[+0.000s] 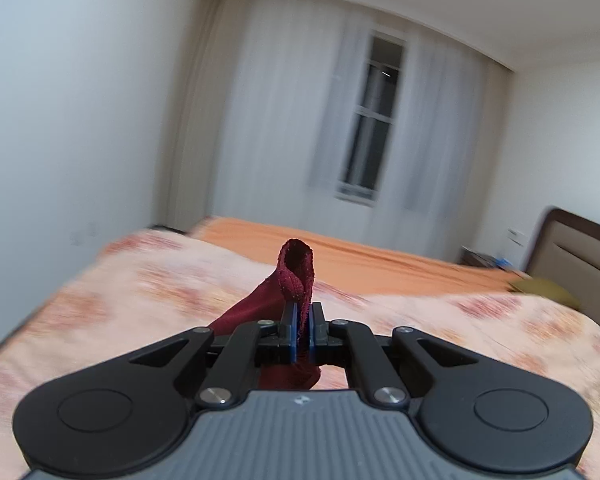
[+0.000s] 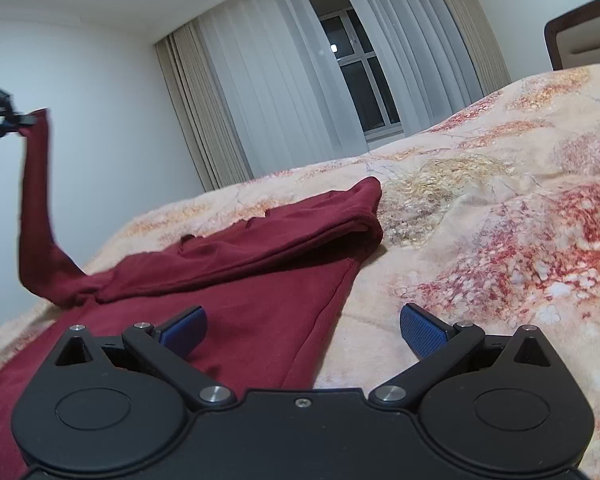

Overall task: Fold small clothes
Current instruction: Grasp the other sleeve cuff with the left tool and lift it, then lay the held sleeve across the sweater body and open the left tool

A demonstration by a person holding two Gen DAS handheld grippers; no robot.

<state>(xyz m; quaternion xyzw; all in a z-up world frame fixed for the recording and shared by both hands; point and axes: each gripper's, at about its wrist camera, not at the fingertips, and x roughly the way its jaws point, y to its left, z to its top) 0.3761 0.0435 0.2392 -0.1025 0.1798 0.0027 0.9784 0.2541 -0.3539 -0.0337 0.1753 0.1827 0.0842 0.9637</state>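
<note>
A dark red garment [image 2: 236, 264] lies partly folded on the floral bedspread [image 2: 499, 216]. One strip of it is pulled up high at the left, where my left gripper [image 2: 18, 122] is shut on its end. In the left wrist view the left gripper [image 1: 303, 326] pinches the red fabric [image 1: 296, 272] between its blue pads, with a loop of cloth standing above the fingertips. My right gripper [image 2: 303, 328] hovers low over the garment's right edge, wide open, nothing between its blue pads [image 2: 423, 330].
An orange sheet [image 1: 339, 252] covers the far side of the bed. A brown headboard [image 1: 575, 256] stands at the right. White curtains [image 2: 284, 80] and a dark window [image 2: 355, 68] fill the far wall. A white wall [image 1: 80, 120] runs along the left.
</note>
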